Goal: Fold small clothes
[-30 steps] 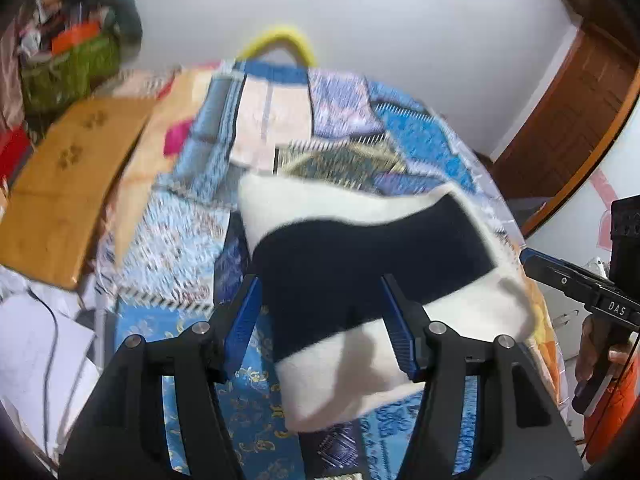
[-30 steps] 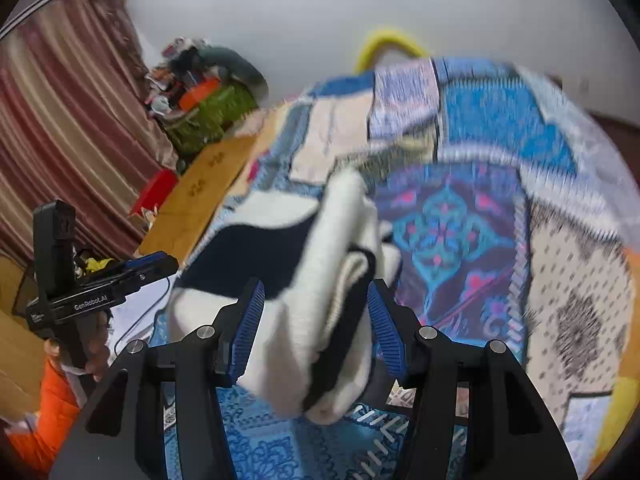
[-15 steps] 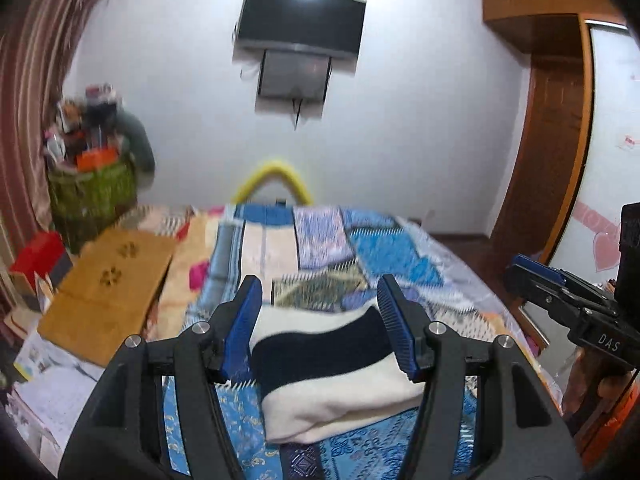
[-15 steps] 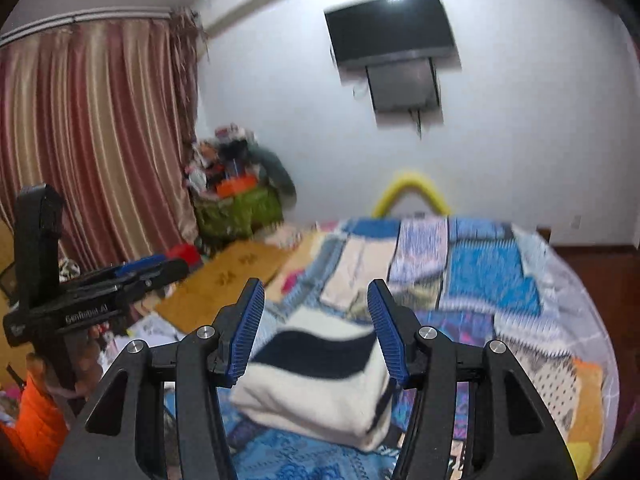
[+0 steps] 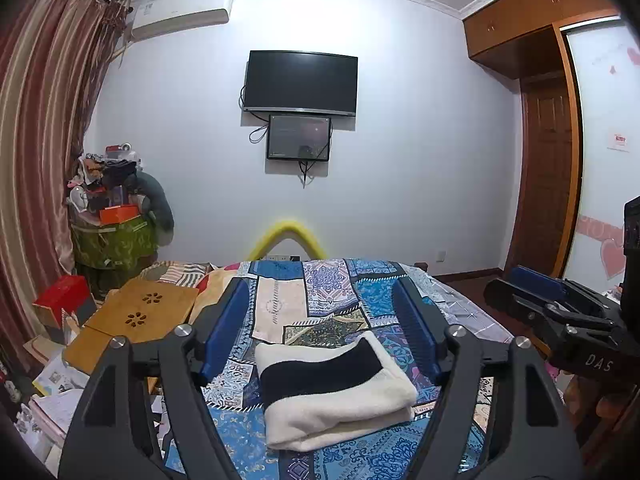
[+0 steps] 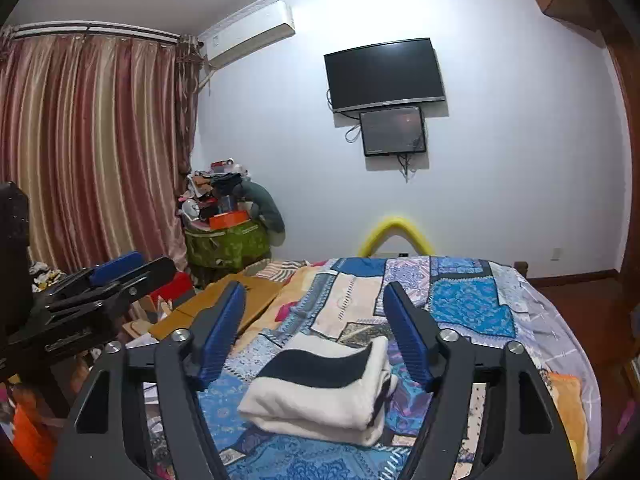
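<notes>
A folded white garment with a broad navy band (image 5: 332, 392) (image 6: 320, 384) lies flat on the patchwork bedspread (image 5: 460, 308). My left gripper (image 5: 319, 286) hovers above and behind it. Its jaws are opening, with nothing between the blue pads (image 5: 222, 328). My right gripper (image 6: 314, 286) hangs likewise over the garment, its jaws also opening and holding nothing. Each gripper shows in the other's view: the right one (image 5: 552, 308) at the right edge, the left one (image 6: 112, 276) at the left edge.
Wooden boards (image 5: 140, 312) and a red box (image 5: 64, 296) lie left of the bed, with a green bag piled with clutter (image 5: 112, 240) behind. A yellow foam arch (image 5: 286, 232) stands at the bed's far end. A wardrobe and door (image 5: 548, 180) stand at the right.
Both grippers let go of the garment, rose, drew back and tilted up towards the wall. The garment, hanging between them before, now rests folded on the bed. Both jaws stand wider.
</notes>
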The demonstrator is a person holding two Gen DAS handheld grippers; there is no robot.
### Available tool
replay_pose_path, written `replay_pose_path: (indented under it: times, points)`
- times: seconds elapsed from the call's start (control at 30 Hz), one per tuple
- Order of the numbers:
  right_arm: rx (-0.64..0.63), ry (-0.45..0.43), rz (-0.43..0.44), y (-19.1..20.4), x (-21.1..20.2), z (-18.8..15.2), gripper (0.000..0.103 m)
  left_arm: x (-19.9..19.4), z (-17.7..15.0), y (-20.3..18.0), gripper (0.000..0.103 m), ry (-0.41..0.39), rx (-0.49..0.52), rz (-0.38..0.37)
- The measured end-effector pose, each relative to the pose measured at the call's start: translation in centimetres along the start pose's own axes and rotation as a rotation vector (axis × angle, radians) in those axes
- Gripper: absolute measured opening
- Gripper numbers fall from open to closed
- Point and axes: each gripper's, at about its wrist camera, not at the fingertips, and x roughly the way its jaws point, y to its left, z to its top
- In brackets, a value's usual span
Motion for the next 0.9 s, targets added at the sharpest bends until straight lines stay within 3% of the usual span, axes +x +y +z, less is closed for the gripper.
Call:
replay_pose_path:
  times: [0.13, 0.27, 0.4, 0.9]
  points:
    - [0.009, 0.0, -0.025, -0.1, -0.3, -0.1, 0.086, -0.1, -0.3, -0.2, 0.088, 0.002, -0.01, 0.01]
    - [0.009, 0.001, -0.043, -0.1, -0.5, -0.3, 0.093, -0.4, -0.5, -0.2, 0.098, -0.001, -0.024, 0.018]
    - [0.004, -0.002, -0.062, -0.1, -0.7, -0.4, 0.099, -0.3, -0.8, -0.6, 0.1, 0.002, -0.005, 0.035]
    - [0.013, 0.015, -0.081, -0.4, -1.1, -0.9, 0.101, 0.2, -1.7, -1.1, 0.101, 0.032, 0.003, 0.027]
